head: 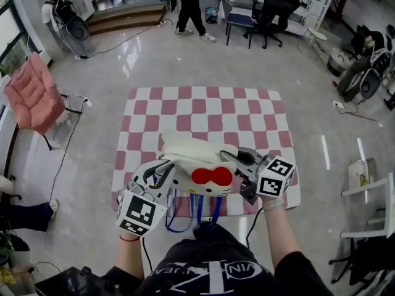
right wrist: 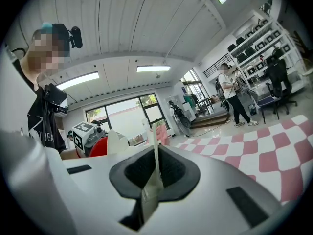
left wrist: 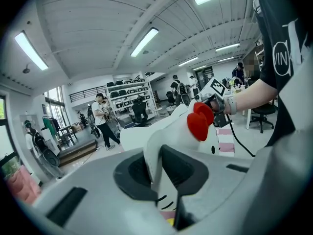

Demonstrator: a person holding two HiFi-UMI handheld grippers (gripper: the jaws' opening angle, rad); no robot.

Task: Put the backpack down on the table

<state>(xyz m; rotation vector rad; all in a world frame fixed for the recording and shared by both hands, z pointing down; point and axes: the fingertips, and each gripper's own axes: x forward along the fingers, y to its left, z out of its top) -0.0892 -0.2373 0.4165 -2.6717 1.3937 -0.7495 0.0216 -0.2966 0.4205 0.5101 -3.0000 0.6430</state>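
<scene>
**A:** White backpack [head: 196, 164], red bow [head: 212, 176] on its face, sits over the near edge of the table [head: 203, 106], with the pink-and-white checked cloth under it.

**B:** Is it resting on the cloth or held just above it?

**A:** Can't tell from the head view. Its blue straps [head: 196, 211] dangle past the table's near edge, toward the person.

**B:** And the left gripper [left wrist: 157, 173]?

**A:** Its jaws are pinched tight on a fold of the backpack's white fabric, on the bag's left side. The bow shows just beyond them.

**B:** Right gripper [right wrist: 153, 173]?

**A:** That one is clamped as well. A thin white edge of the bag stands squeezed between its jaws, on the bag's right side.

**B:** So both have hold of it. What's around?

**A:** A pink chair [head: 34, 91] stands on the floor, well off to the table's left. At the far end of the room a person [head: 188, 8] is mid-stride, with dark office chairs [head: 268, 8] beside them.
</scene>
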